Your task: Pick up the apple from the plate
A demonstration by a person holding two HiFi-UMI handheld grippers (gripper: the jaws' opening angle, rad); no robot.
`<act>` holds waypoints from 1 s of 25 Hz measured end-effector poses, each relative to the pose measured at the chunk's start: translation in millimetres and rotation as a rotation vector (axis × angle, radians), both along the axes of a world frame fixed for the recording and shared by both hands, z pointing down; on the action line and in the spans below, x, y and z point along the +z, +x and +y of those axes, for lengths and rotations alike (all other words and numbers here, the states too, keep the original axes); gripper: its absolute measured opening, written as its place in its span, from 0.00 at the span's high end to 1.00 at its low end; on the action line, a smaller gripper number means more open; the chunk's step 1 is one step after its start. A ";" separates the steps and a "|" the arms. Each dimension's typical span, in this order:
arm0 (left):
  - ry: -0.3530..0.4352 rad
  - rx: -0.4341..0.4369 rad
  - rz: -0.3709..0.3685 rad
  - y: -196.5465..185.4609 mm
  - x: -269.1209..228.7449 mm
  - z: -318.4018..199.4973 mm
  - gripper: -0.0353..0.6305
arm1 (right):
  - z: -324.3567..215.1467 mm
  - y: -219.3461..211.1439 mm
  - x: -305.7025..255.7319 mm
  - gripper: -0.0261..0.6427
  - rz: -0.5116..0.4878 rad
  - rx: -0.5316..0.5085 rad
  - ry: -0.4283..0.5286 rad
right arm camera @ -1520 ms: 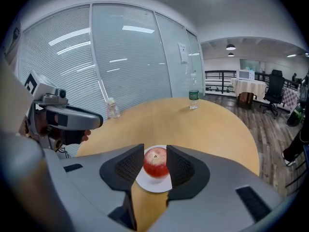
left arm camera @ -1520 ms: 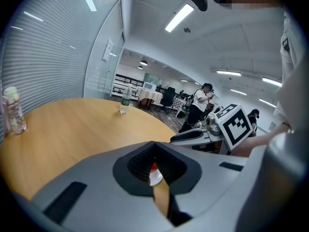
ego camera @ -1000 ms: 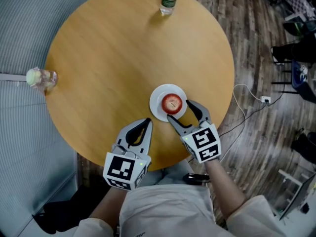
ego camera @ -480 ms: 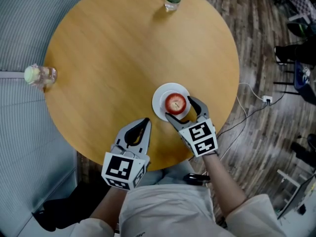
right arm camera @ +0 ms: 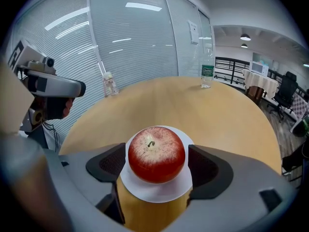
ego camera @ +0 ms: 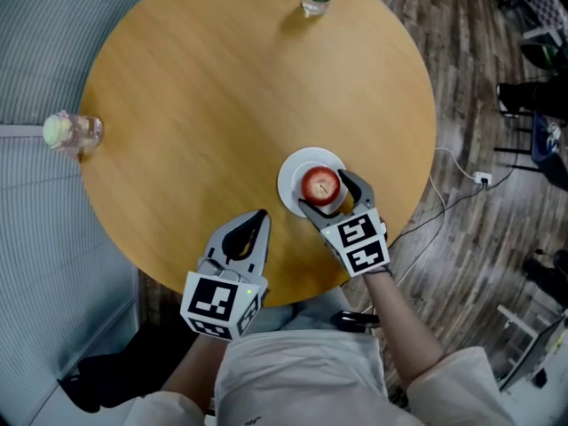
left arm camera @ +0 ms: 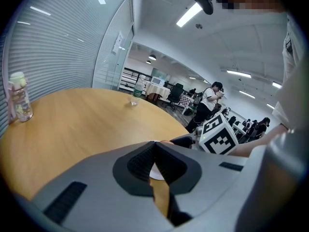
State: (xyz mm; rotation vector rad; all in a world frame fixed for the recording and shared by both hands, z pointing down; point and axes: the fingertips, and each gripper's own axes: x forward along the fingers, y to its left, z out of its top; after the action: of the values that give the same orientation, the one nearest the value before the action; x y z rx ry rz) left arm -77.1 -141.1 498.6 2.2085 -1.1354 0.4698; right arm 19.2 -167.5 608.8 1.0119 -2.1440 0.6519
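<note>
Red round apple [ego camera: 320,185] sitting stem-up on small white round plate [ego camera: 297,169], near edge of round wooden table [ego camera: 204,105] closest to person. Right gripper [ego camera: 323,193] reaching over plate, jaws having just been opening, now standing wide and straddling apple. Dark pads [right arm camera: 112,162] flanking apple on both sides, narrow gaps showing, neither pressing on it. Left gripper [ego camera: 256,216] pointing over table left of plate, well apart from apple, jaws meeting at tips, gripping nothing.

Head view overhead — other 2 low, close; table [ego camera: 222,105] shared.
</note>
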 end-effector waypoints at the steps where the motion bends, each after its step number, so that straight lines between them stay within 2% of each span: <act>1: -0.002 -0.001 -0.001 -0.5 0.4 0.0 0.94 | 0.0 0.0 1.2 0.37 0.009 -0.004 -0.003; 5: -0.006 -0.004 -0.001 -1.3 0.7 -0.7 0.94 | -0.3 0.2 4.9 0.37 0.036 -0.005 -0.012; 16: -0.013 -0.020 -0.003 -3.9 1.6 0.3 0.94 | -3.2 -1.3 -4.1 0.38 0.000 -0.005 0.005; 25: 0.025 -0.018 -0.001 3.6 -20.4 4.3 0.94 | 0.8 4.3 -36.9 0.38 -0.034 -0.010 0.041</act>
State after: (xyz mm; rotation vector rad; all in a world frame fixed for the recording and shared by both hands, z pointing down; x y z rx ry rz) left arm -73.5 -136.8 478.2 2.2181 -1.1670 0.4514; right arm 23.4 -166.7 571.9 1.0178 -2.1994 0.6266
